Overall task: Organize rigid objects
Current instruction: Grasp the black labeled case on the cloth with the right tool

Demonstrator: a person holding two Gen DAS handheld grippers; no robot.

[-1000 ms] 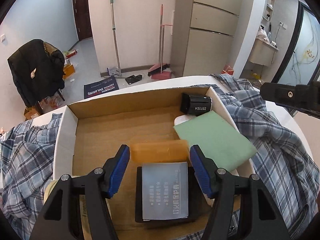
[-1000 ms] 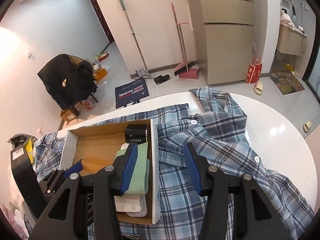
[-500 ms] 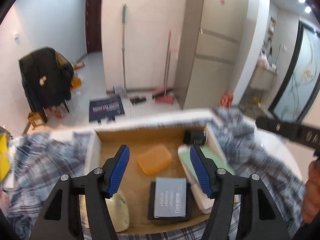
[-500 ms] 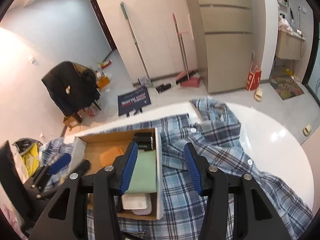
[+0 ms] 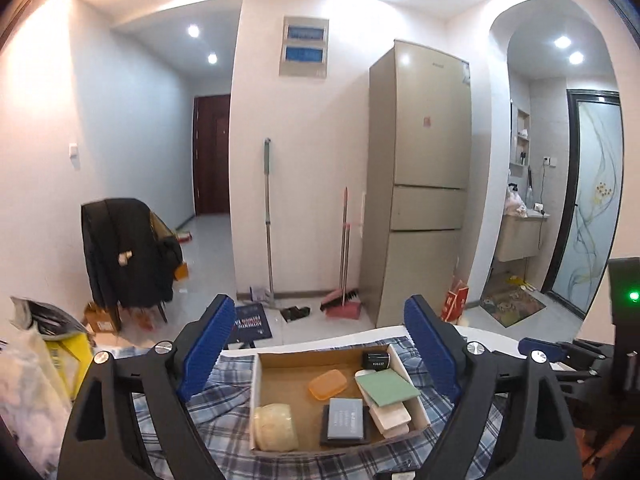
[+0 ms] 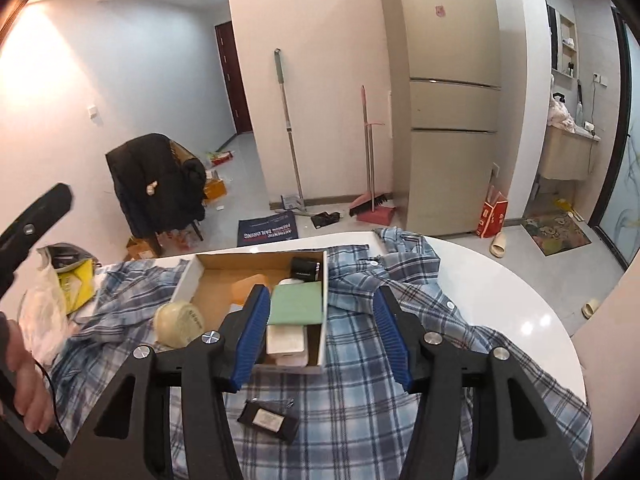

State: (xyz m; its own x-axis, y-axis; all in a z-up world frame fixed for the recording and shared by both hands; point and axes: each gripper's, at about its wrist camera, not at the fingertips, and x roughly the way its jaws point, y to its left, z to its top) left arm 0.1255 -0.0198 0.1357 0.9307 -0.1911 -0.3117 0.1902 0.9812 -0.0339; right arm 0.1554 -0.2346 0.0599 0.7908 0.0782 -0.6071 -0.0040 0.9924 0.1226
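Note:
A shallow cardboard box sits on a plaid shirt on a white round table. In it lie an orange case, a green pad on white boxes, a grey-lidded black box, a small black box and a cream tape roll. A small black labelled item lies on the shirt in front of the box. My left gripper is open and empty, raised well above and behind the box. My right gripper is open and empty above the box's right edge.
The blue plaid shirt covers most of the table. A yellow and white bag pile lies at the table's left. Beyond the table are a chair with a dark coat, a broom and dustpan, and a fridge.
Both grippers have risen and pulled back from the box, so it looks smaller and farther. The grey-lidded box now lies in the box, clear of my left fingers.

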